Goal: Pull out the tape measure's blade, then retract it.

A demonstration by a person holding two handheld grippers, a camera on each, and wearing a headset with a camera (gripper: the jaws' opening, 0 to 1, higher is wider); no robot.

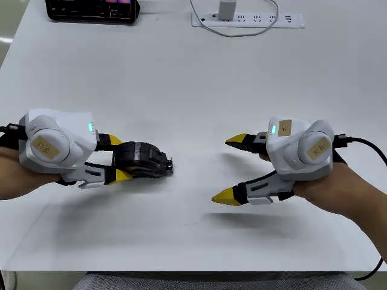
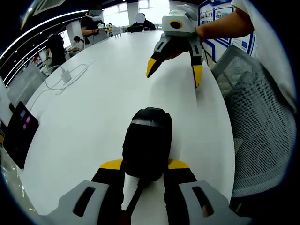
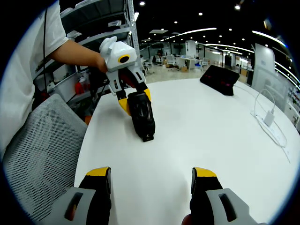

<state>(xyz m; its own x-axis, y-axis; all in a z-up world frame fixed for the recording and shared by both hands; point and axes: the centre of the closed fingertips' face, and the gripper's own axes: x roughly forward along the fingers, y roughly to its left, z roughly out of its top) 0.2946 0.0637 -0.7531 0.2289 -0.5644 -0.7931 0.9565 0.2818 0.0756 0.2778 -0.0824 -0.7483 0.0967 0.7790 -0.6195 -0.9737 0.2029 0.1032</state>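
Observation:
A black tape measure (image 1: 143,159) rests on the white table (image 1: 181,78), and my left gripper (image 1: 120,158) is shut on its case from the left. The blade's end hook (image 1: 171,163) sits at the case mouth, pointing right. In the left gripper view the case (image 2: 147,140) stands between the yellow fingertips of the left gripper (image 2: 145,165). My right gripper (image 1: 222,170) is open, a short way right of the hook, with nothing between its jaws. The right gripper view has its own gripper (image 3: 151,173) facing the tape measure (image 3: 142,115) across bare table.
A white power strip (image 1: 248,19) with a charger and cable lies at the table's far edge. A dark tablet (image 1: 92,10) is at the far left. A grey mesh chair (image 2: 262,122) stands by the near edge. People stand in the background.

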